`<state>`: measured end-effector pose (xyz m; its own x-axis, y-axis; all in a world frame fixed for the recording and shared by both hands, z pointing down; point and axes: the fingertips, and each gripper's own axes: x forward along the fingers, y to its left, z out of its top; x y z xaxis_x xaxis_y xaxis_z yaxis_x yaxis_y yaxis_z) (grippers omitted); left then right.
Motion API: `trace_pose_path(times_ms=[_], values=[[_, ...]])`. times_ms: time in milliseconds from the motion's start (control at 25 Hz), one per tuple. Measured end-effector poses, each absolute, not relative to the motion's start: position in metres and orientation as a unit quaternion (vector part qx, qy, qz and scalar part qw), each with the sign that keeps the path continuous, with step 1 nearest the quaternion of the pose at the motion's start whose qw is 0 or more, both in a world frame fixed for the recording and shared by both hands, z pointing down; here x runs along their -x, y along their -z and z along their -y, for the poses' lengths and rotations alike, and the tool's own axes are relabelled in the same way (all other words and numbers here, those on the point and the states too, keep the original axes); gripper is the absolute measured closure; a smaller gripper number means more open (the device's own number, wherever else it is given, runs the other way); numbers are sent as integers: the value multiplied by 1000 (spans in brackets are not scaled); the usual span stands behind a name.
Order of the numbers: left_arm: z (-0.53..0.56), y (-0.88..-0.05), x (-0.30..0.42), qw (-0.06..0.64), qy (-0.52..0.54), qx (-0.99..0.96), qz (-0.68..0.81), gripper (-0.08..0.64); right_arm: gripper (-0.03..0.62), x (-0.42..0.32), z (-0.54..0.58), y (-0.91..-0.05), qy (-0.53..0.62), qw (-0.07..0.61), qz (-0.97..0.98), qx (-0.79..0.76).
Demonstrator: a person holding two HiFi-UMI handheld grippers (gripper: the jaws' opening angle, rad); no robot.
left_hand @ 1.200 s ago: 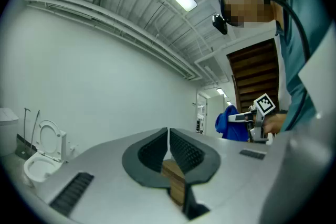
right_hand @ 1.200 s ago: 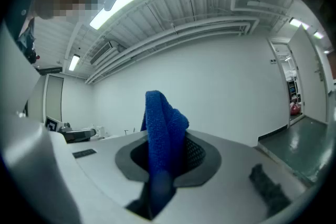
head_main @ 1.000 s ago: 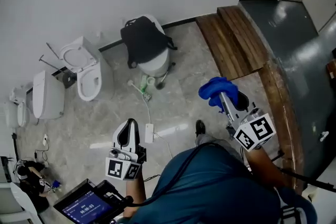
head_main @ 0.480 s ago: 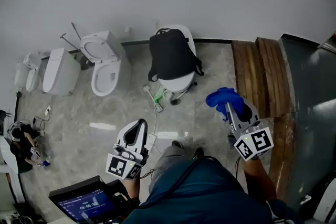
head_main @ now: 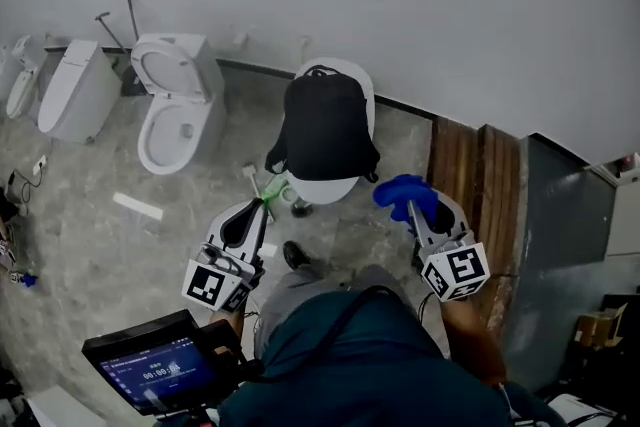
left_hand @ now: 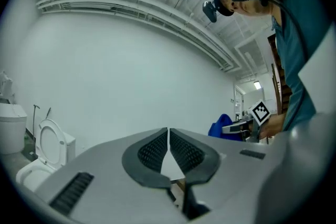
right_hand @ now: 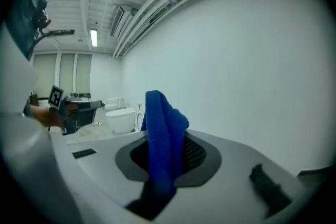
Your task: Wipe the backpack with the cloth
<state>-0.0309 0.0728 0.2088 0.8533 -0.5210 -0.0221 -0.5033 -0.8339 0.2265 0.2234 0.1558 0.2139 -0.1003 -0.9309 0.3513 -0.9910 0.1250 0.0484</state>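
Head view, steeply down: black backpack (head_main: pixel 325 130) propped upright on a white toilet (head_main: pixel 352 80) against the pale wall, straps hanging at both sides. Nearer the camera and to the right, right gripper (head_main: pixel 408 207) clamped on a blue cloth (head_main: pixel 403 193), bunched above the jaw tips, near the backpack's lower right corner but apart from it. To the left, left gripper (head_main: pixel 252 213) pointing toward the backpack's lower left side, not touching it. Right gripper view: jaws pressed against a folded ridge of the cloth standing up between them, with a tail trailing down toward the camera. Left gripper view: ribbed pads (left_hand: pixel 152 148) brought together tip to tip, nothing between them; blue cloth and a marker cube small at far right. Elsewhere in head view: a second toilet (head_main: pixel 178 115) with lid raised, left of the backpack; a third (head_main: pixel 75 93) further left; wooden boards (head_main: pixel 468 177) on the floor at right; a lit tablet screen (head_main: pixel 150 373) at lower left; a teal shirt (head_main: pixel 370 365) along the bottom edge.
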Motion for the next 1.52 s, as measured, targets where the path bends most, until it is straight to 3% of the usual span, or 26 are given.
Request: trace_pose_path(times_ms=[240, 440, 560, 680, 800, 1040, 1200, 1320, 1520], values=[[-26, -225, 25, 126, 31, -945, 301, 543, 528, -199, -63, -291, -81, 298, 785, -537], [-2, -269, 43, 166, 16, -905, 392, 543, 528, -189, 54, -385, 75, 479, 800, -354], [2, -312, 57, 200, 5, -860, 468, 543, 528, -188, 152, -473, 152, 547, 784, -251], [4, -351, 61, 224, 16, -823, 522, 543, 528, -205, 234, -563, 99, 585, 763, -257], [11, -387, 51, 257, 31, -802, 539, 543, 529, -204, 223, -633, 7, 597, 758, -263], [25, -432, 33, 287, 49, -791, 538, 543, 529, -113, 91, -664, 110, 550, 825, -73], [23, -452, 52, 287, 59, -780, 553, 543, 529, -119, 205, -652, 111, 556, 801, -192], [22, -468, 64, 288, 54, -778, 556, 543, 528, -137, 241, -653, 74, 593, 778, -192], [47, -472, 64, 278, 64, -790, 543, 543, 529, -123, 91, -667, 97, 577, 810, -39]])
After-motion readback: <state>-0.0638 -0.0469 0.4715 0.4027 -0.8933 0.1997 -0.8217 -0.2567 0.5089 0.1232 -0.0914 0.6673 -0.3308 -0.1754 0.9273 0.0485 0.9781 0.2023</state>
